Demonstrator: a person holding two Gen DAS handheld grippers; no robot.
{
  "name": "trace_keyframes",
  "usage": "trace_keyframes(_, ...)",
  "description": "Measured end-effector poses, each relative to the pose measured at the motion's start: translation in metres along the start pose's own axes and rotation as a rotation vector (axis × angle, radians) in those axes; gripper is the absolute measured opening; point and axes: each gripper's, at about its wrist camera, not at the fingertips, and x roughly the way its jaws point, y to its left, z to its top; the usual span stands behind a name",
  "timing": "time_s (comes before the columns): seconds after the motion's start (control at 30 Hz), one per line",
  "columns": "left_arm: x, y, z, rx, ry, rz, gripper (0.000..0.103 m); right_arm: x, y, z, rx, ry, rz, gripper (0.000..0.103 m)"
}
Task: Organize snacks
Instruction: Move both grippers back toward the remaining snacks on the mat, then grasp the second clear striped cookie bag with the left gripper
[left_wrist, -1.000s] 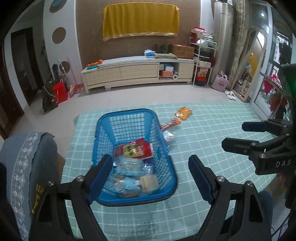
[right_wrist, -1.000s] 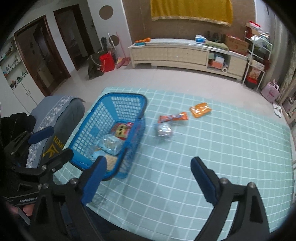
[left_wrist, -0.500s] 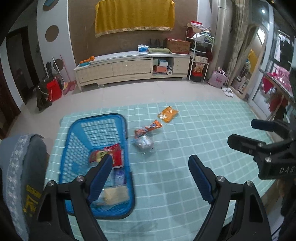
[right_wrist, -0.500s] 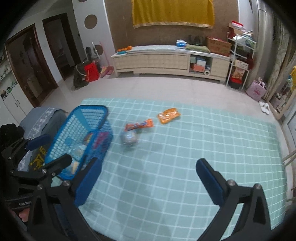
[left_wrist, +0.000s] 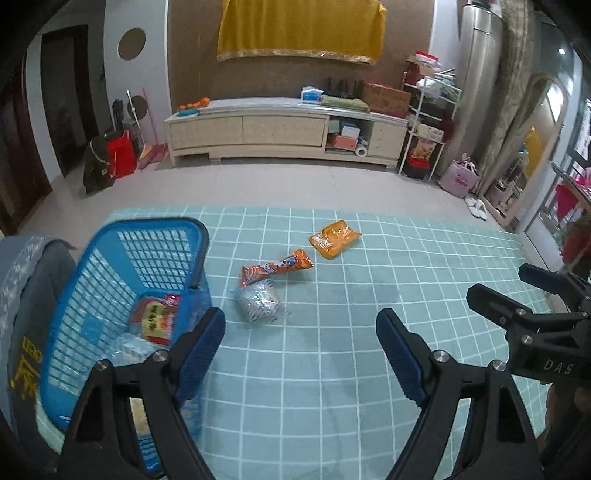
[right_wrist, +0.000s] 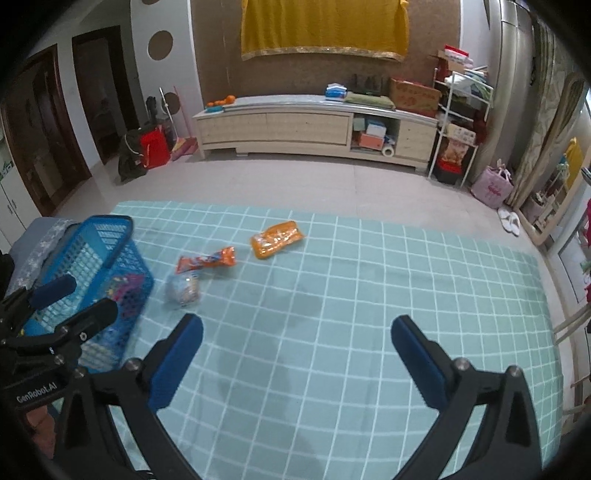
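From my left wrist camera, my left gripper (left_wrist: 300, 345) stands open, its ribbed blue pads holding nothing above the table (left_wrist: 332, 387), which wears a soft teal cloth ruled in white squares. Near the table's left edge stands the blue plastic basket (left_wrist: 147, 254), a lattice of small square holes with a smooth rolled rim; crinkly wrapped snacks lie inside, one a red and yellow packet (left_wrist: 155, 321). Just beside the basket's right wall rests a clear, rumpled silver-patterned packet (left_wrist: 260, 301), touching the end of a long, flat orange wrapper (left_wrist: 277, 267). A shallow orange tray packet (left_wrist: 334, 240) under glossy film sits apart, toward the far edge. My right gripper (left_wrist: 532, 295) shows at the right, black and angular.

From my right wrist camera, my right gripper (right_wrist: 297, 354) has just been opening and now gapes wide, nothing between its blue pads. The basket (right_wrist: 92, 251) sits at the table's (right_wrist: 406, 314) left edge, the clear packet (right_wrist: 183, 290) beside it, the long wrapper (right_wrist: 207, 260) next, the tray packet (right_wrist: 277, 238) farther off. My left gripper (right_wrist: 79, 299) crosses in front of the basket.
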Motion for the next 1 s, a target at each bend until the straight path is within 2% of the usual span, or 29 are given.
trace_keyframes(0.1,0.018,-0.004,0.000,-0.005,0.002,0.065,0.082,0.015,-0.002,0.001,-0.026,-0.010,-0.002,0.103)
trace_keyframes(0.27,0.057,0.003,0.000,-0.068,0.067,0.058,0.082,0.050,-0.007,0.007,-0.027,0.018,0.023,0.103)
trace_keyframes(0.67,0.139,0.013,0.002,-0.082,0.177,0.117,0.082,0.123,-0.005,0.010,-0.034,0.107,0.022,0.103)
trace_keyframes(0.8,0.157,0.024,0.003,-0.120,0.186,0.147,0.082,0.142,-0.003,0.008,-0.040,0.131,0.020,0.103)
trace_keyframes(0.87,0.165,0.026,0.004,-0.131,0.189,0.133,0.082,0.149,-0.002,0.008,-0.037,0.141,0.019,0.103)
trace_keyframes(1.0,0.182,0.025,0.005,-0.110,0.204,0.191,0.082,0.162,-0.001,0.005,-0.038,0.160,0.020,0.103)
